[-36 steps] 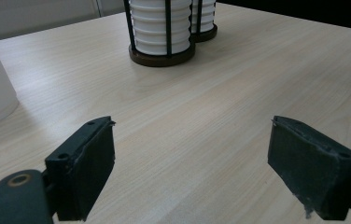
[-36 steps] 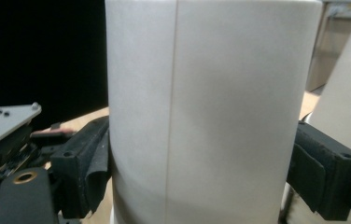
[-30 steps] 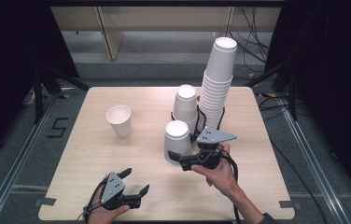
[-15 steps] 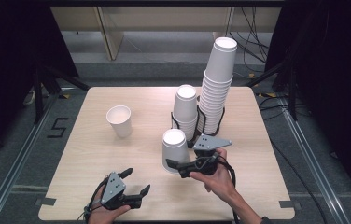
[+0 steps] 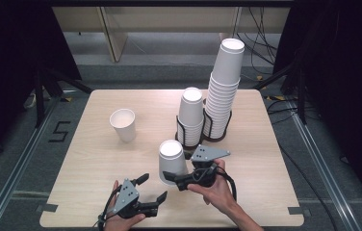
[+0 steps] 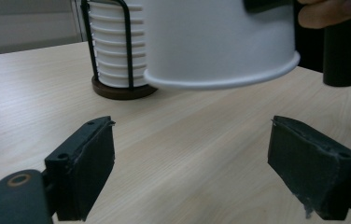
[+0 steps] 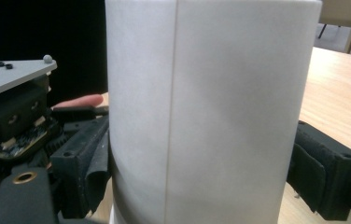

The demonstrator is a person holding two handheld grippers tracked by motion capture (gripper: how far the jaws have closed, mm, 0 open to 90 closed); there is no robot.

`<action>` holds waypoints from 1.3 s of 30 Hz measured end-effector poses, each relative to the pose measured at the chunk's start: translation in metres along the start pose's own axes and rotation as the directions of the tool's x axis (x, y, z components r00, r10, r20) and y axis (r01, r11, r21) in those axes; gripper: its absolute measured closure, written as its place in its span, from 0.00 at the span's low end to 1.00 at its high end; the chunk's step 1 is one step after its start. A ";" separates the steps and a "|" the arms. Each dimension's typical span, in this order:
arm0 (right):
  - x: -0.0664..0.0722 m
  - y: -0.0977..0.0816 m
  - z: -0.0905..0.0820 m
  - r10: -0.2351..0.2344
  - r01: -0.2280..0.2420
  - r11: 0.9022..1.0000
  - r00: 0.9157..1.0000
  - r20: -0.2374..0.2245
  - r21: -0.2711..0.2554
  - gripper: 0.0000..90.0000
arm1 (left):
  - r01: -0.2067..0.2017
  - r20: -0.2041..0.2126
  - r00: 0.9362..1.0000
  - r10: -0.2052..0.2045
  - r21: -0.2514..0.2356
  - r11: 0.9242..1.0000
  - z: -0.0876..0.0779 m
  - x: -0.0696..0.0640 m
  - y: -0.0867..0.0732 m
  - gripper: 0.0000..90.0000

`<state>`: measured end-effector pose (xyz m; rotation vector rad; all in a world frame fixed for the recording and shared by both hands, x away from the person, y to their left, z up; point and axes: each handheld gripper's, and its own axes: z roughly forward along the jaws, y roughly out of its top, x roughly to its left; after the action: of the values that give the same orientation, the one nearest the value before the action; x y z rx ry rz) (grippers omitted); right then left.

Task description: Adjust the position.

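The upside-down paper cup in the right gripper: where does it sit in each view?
High view: upside-down cup at centre, in front of the short stack.
Left gripper view: cup's rim and wall at top centre, off the table.
Right gripper view: cup wall between the jaws.
Shared landmark: the wire cup holder.

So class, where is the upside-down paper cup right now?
In the high view, the upside-down cup sits near-centre, gripped by the right gripper, just before the shorter cup stack.
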<state>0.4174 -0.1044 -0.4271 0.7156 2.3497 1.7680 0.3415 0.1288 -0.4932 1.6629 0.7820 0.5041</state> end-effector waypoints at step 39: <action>0.028 -0.018 0.026 -0.064 0.061 0.997 0.996 -0.068 -0.047 0.19 | 0.082 0.032 0.996 -0.081 -0.025 0.996 0.004 -0.003 0.004 0.00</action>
<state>0.3967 -0.0736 -0.4469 0.5772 2.3405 1.8414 0.3431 0.1230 -0.4896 1.6039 0.8137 0.4287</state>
